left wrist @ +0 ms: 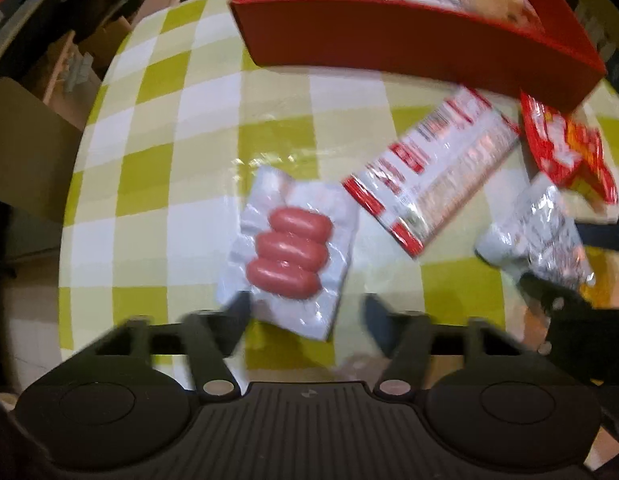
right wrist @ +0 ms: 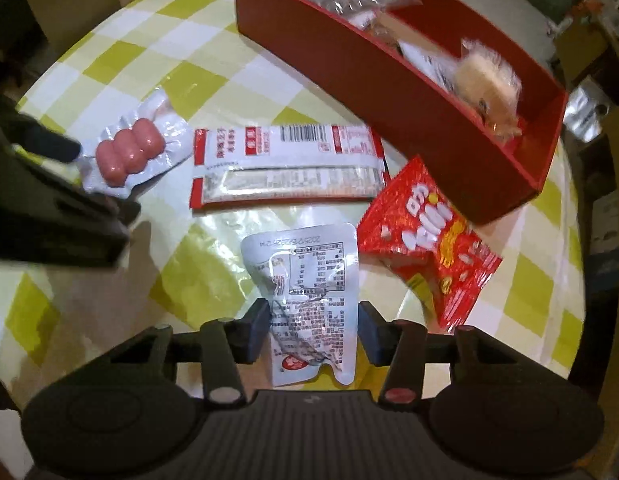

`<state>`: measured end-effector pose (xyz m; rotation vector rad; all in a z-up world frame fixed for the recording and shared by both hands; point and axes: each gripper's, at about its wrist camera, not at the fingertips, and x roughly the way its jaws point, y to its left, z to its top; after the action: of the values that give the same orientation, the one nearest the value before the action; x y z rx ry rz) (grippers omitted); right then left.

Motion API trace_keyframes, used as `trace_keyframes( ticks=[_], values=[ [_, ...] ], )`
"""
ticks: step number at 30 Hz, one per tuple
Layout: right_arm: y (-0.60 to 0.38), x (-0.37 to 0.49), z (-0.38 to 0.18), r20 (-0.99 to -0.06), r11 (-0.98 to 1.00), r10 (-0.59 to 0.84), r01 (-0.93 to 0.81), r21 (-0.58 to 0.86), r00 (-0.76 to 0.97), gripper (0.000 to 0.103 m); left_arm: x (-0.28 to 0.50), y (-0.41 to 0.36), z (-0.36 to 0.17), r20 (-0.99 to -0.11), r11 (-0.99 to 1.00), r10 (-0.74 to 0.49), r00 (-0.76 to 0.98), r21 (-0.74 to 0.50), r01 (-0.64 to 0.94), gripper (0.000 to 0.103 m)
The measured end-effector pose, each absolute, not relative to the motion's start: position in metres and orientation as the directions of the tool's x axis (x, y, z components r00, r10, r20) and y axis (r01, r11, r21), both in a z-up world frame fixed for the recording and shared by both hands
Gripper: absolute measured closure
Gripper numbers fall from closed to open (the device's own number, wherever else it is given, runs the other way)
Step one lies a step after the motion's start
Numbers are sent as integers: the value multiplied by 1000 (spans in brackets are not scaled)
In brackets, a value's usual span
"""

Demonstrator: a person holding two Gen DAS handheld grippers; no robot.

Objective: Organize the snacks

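Note:
A clear pack of three pink sausages [left wrist: 289, 252] lies on the checked table, its near edge between the fingers of my left gripper [left wrist: 307, 312]. The jaws stand open, and the right finger is clear of the pack. My right gripper [right wrist: 314, 330] is shut on a white printed pouch [right wrist: 309, 280], which is crinkled between the pads. Beyond it lie a long red-and-white packet [right wrist: 287, 168] and a red snack bag [right wrist: 429, 240]. The red box [right wrist: 349, 80] at the back holds several wrapped snacks. In the right wrist view the sausage pack [right wrist: 129, 152] is at the left.
The round table wears a yellow-green and white checked cloth [left wrist: 169, 160]. Cardboard boxes and clutter [left wrist: 69, 40] stand beyond the table's left edge. The red box [left wrist: 389, 40] sits at an angle near the far edge, close to the red bag [left wrist: 565, 152].

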<state>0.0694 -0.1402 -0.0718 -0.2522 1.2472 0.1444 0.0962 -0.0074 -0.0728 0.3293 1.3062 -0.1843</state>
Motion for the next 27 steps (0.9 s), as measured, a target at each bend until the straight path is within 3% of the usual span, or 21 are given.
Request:
trace_keyframes(
  ticks=[4,7,9,11,14,20,22,23,27],
  values=[
    [-147,70,-75,-955,968,-3,-238,-77,298,44,104,10,-71,-968,955,32,250,103,278,19],
    [-150,70,-76,-955,973,-8,-218,-76,295,37,107,13,-87,-980,960,45,191,95,262,25],
    [-151,69,-77,-952,973,-24,-210,-91,305,26,113,15,-88,-981,967,31,193,78,244,25],
    [-156,68,-79,-951,977,-19,-196,-83,308,21,119,15,-88,-982,968,6,188,53,245,26],
    [-170,70,-85,-962,988,67,-155,27,264,0,121,13,-88,-983,965,-9,181,38,259,30],
    [-161,65,-89,-960,975,47,-220,-15,275,0,137,25,-76,-983,975,-41,181,1,224,29],
    [-164,66,-88,-960,979,60,-205,3,272,0,140,26,-67,-976,970,-68,207,-17,242,23],
    [-164,65,-88,-960,979,59,-202,3,272,0,142,24,-63,-973,967,-82,214,-25,252,15],
    [-160,65,-90,-961,979,37,-204,-20,273,0,147,16,-66,-972,955,-71,226,0,298,13]
  ],
)
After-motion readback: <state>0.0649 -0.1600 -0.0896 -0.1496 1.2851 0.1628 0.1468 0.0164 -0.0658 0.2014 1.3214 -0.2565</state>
